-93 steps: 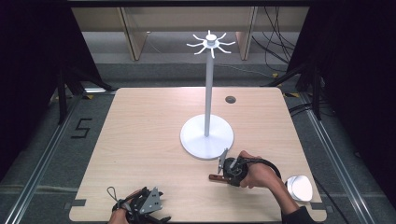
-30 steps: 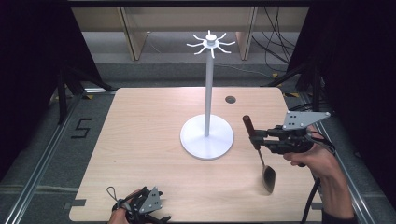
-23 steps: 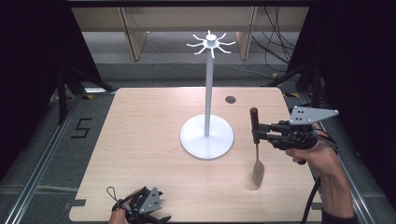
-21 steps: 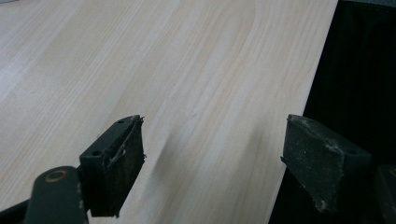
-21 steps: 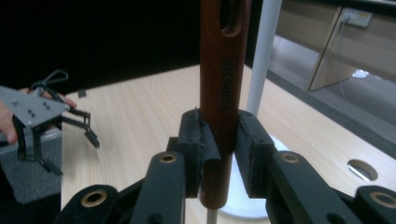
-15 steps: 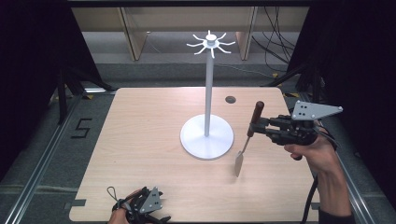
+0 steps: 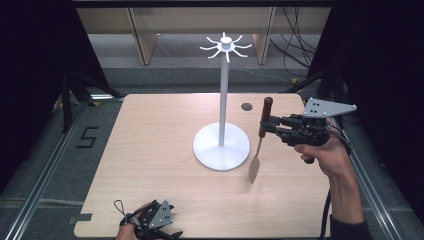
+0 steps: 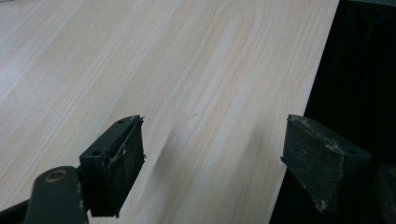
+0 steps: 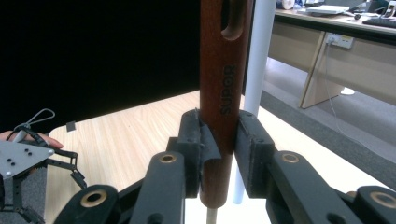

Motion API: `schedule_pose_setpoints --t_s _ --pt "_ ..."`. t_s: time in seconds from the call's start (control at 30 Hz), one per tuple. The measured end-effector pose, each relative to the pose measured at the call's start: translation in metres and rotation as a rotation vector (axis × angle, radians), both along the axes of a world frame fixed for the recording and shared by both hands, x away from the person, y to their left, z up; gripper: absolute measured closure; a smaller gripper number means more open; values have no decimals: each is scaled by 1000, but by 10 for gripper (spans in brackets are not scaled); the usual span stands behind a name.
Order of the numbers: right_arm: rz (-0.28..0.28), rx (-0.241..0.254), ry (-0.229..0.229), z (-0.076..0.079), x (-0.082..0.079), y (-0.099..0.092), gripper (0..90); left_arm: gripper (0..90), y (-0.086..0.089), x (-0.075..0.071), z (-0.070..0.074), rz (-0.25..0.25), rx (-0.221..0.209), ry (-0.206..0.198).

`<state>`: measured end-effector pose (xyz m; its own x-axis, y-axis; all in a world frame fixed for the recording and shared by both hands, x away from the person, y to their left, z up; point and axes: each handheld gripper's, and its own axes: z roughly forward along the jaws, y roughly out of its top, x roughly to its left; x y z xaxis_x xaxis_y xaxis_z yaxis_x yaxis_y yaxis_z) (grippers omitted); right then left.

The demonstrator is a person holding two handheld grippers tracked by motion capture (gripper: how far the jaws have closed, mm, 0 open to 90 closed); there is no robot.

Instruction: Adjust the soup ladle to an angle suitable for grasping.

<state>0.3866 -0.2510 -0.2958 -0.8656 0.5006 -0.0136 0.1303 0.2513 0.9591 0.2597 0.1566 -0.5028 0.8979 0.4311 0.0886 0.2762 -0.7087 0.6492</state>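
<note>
Beside the stand (image 7: 221, 145), the right gripper (image 7: 264, 126) clamps the spatula's wooden handle (image 9: 225, 88).

"SUPOR" reads lengthwise along the wooden handle (image 9: 224, 84) of the spatula; a black "5" (image 7: 87, 137) is marked on the grey floor left of the table.

Even overhead light brightens the table (image 7: 150, 150), its surroundings fall black, and close-ups look soft.
</note>
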Motion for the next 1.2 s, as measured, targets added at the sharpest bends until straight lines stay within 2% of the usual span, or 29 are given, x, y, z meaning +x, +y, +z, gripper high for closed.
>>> schedule_pose_setpoints --t_s 0.03,0.27,0.33,0.5,0.57,0.6,0.63,0.77,0.83,0.87,0.9,1.07,1.1,1.2 --pt "-4 11 10 1 0 1 740 198 0 0 0 0 0 1" --pt "-43 37 7 12 9 5 740 198 0 0 -1 -3 4 1" --pt "-54 31 -7 14 10 5 740 198 0 0 0 0 4 1" --pt "-83 46 9 22 18 12 740 198 0 0 0 0 2 2" --pt "-93 44 -13 26 21 13 740 198 0 0 0 -1 1 2" --pt "-93 59 2 27 21 16 740 198 0 0 0 -2 3 1" --pt "-95 48 -10 30 23 16 740 198 0 0 0 -1 2 2" --pt "-109 59 -1 37 26 23 740 198 0 0 0 -3 0 3" --pt "-110 52 -16 39 30 25 740 198 0 0 0 -1 -1 5" --pt "-112 58 4 41 30 27 740 198 0 1 0 -6 0 2" --pt "-109 57 -17 42 32 27 740 198 0 0 0 -3 -3 3" --pt "-125 67 0 48 35 32 740 198 0 0 0 -2 -4 2" --pt "-130 60 -19 50 36 33 740 198 0 0 0 -4 -3 3" --pt "-140 64 -7 54 38 35 740 198 0 0 0 -2 2 2"
